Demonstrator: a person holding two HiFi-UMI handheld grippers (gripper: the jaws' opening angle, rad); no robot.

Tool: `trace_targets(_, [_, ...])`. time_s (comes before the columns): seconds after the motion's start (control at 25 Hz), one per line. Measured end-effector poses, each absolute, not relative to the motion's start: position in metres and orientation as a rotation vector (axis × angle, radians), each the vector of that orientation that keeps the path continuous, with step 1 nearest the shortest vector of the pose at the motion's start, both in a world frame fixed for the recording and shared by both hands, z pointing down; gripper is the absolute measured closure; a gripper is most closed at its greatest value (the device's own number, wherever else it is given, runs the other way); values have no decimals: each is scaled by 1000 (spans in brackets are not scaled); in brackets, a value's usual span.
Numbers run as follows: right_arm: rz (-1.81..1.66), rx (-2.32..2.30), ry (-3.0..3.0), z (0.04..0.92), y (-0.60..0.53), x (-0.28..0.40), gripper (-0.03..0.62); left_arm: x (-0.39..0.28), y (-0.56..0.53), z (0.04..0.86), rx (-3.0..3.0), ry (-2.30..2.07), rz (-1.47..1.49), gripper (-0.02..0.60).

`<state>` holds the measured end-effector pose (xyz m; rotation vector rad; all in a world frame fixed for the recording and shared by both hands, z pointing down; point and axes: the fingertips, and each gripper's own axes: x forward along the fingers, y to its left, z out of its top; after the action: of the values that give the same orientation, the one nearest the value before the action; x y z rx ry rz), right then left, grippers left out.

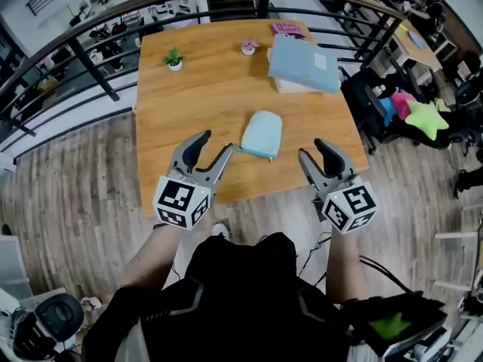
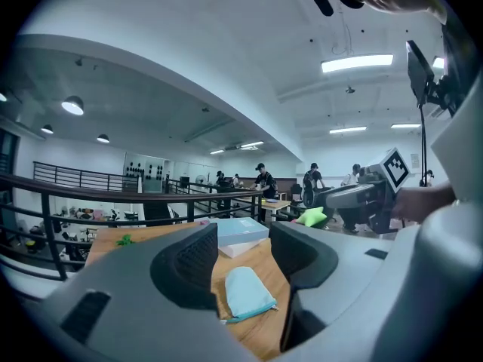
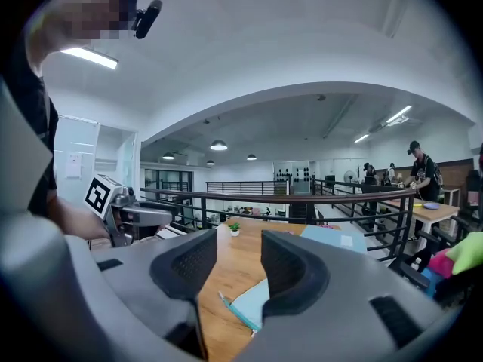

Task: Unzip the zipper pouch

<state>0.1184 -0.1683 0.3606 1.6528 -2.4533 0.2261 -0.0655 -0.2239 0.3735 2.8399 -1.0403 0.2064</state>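
Note:
A light blue zipper pouch point(image 1: 261, 134) lies flat on the wooden table point(image 1: 189, 104), near its front edge. Its zipper runs along the pouch's near edge, with the pull at the left corner. My left gripper point(image 1: 215, 145) stands open just left of that corner, over the table's front edge, nothing between its fingers. My right gripper point(image 1: 313, 151) is open to the right of the pouch, apart from it. In the left gripper view the pouch point(image 2: 247, 292) lies ahead between the open gripper point(image 2: 243, 259) jaws. In the right gripper view the pouch point(image 3: 253, 304) shows low, partly behind the right finger point(image 3: 290, 266).
A light blue box on a white book point(image 1: 304, 65) sits at the table's far right, a pink book point(image 1: 290, 29) behind it. A small potted plant point(image 1: 173, 59) and a pink trinket point(image 1: 249, 47) stand at the back. A dark railing point(image 1: 90, 59) runs behind the table.

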Motion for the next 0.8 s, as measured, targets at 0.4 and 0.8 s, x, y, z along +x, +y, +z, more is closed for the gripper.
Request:
trace_targets(0.4, [306,1467,-2502,412,-226,157,402,-45,-253,414,2663,-1238,278,347])
trace_targets(0.8, [373,1063,-2512,511,-261,175,402,-10,-236,477,2426,-1371,331,373])
